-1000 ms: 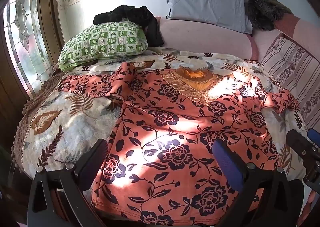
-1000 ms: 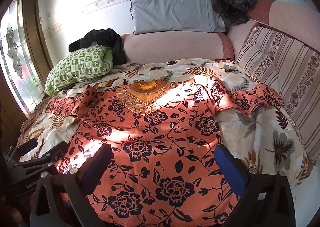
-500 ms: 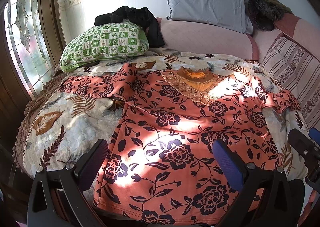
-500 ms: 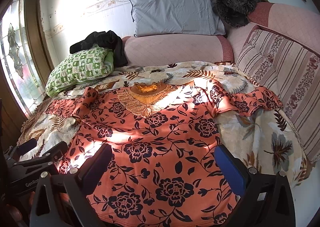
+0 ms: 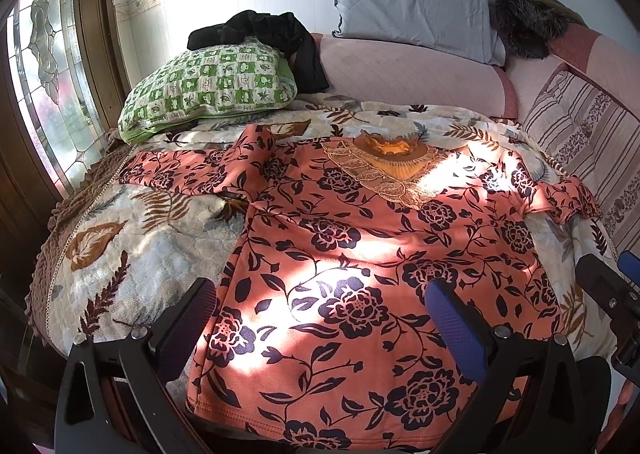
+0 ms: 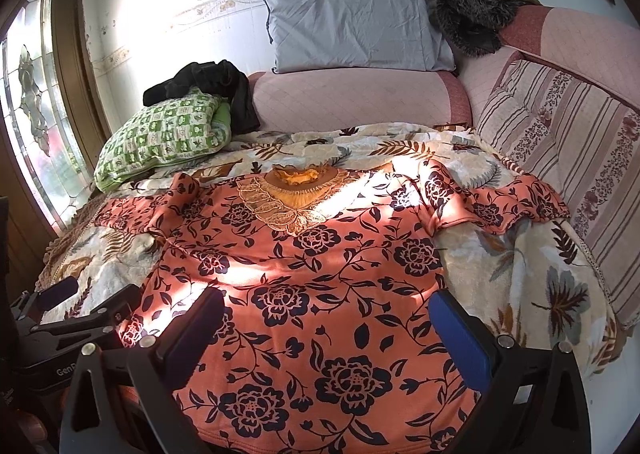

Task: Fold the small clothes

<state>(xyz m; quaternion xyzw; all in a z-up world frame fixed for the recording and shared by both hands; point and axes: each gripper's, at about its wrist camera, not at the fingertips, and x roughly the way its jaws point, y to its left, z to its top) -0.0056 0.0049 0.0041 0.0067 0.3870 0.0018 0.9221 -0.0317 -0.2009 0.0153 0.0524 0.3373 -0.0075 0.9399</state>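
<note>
An orange shirt with dark flowers point(image 5: 360, 254) lies spread flat, front up, on the leaf-patterned blanket point(image 5: 132, 246); its gold collar points away from me. It also shows in the right wrist view point(image 6: 320, 294). Its left sleeve point(image 5: 188, 169) lies out to the left, and its right sleeve point(image 6: 504, 205) lies bunched to the right. My left gripper point(image 5: 320, 318) is open and empty above the shirt's hem on the left side. My right gripper point(image 6: 324, 326) is open and empty above the hem further right.
A green checked pillow point(image 5: 208, 85) with a black garment point(image 5: 272, 33) on it lies at the back left. A grey pillow point(image 6: 356, 29) leans on the pink sofa back point(image 6: 352, 101). A striped cushion point(image 6: 568, 157) stands at the right. A stained-glass window point(image 5: 52, 85) is at the left.
Both grippers have drawn back and up a little, so more of the bed shows. The shirt has not moved.
</note>
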